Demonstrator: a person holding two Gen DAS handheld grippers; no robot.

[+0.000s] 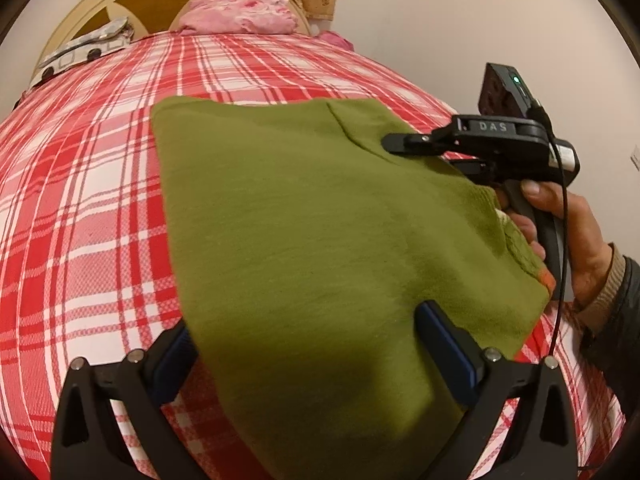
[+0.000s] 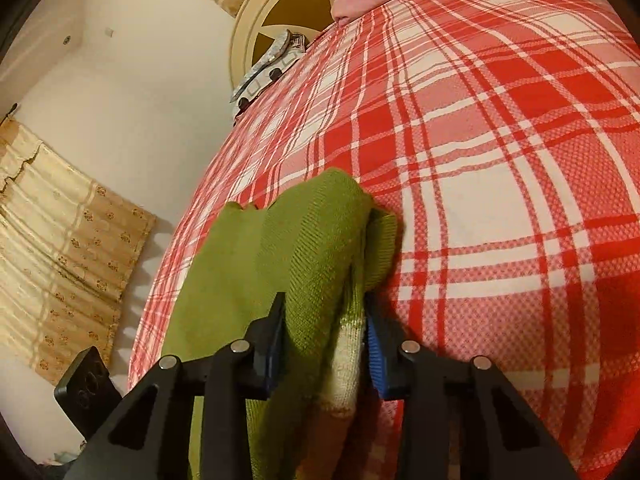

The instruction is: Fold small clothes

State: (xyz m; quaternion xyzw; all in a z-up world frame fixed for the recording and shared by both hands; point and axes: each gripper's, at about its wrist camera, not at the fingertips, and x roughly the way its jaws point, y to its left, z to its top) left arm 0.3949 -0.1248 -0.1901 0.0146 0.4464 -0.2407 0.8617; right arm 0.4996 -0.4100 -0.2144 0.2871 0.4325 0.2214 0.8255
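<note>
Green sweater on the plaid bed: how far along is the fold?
Done: the green sweater already lies doubled on the plaid bedspread. In hand: the right gripper has bunched knit between its pads; the left gripper straddles the near edge. Left: final fold and flattening.

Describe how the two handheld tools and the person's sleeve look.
The left tool has matte black angular fingers with blue ribbed pads and silver rivets. The right tool is black, lettered "DAS", with a green light and a black cable. The sleeve is dark over a tan ribbed cuff.

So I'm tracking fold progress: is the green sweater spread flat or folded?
Folded: the green sweater lies doubled, and the right gripper holds bunched layers.
</note>
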